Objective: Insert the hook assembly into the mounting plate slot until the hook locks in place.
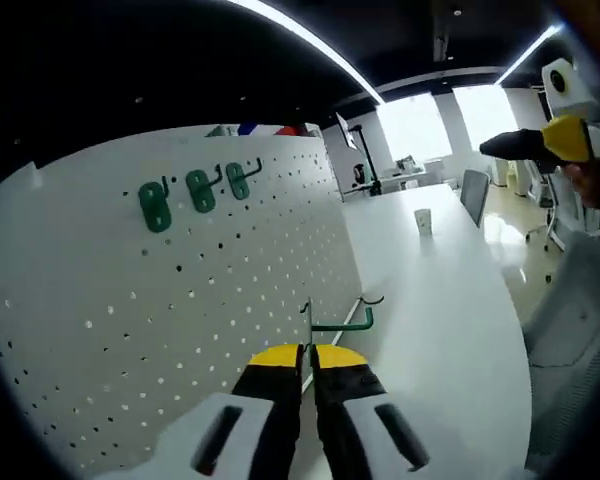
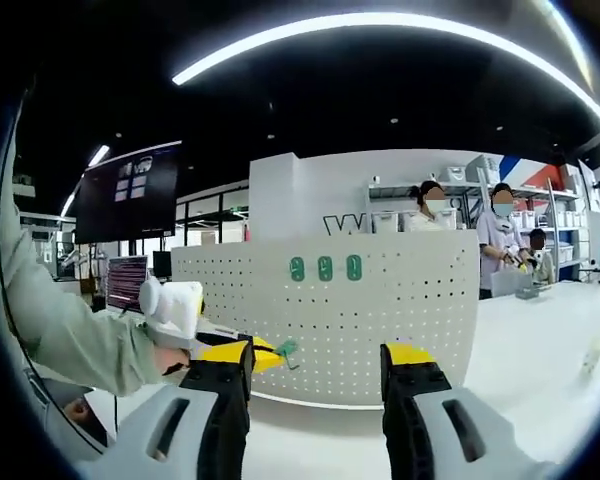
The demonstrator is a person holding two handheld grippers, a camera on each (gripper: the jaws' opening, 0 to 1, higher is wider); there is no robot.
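While the left claw [image 1: 308,352] pinches the green wire hook [image 1: 342,322] beside the white perforated pegboard [image 1: 180,290]; the right claw [image 2: 315,372] gapes empty.

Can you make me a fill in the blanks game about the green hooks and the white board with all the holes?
1. The number of green hooks already hanging on the white pegboard is ____.
2. The left gripper has its fingers closed on a hook whose colour is ____.
3. The fingers of the right gripper stand wide apart, so that gripper is ____.
4. The pegboard stands on a table whose colour is ____.

Missing words: three; green; open; white
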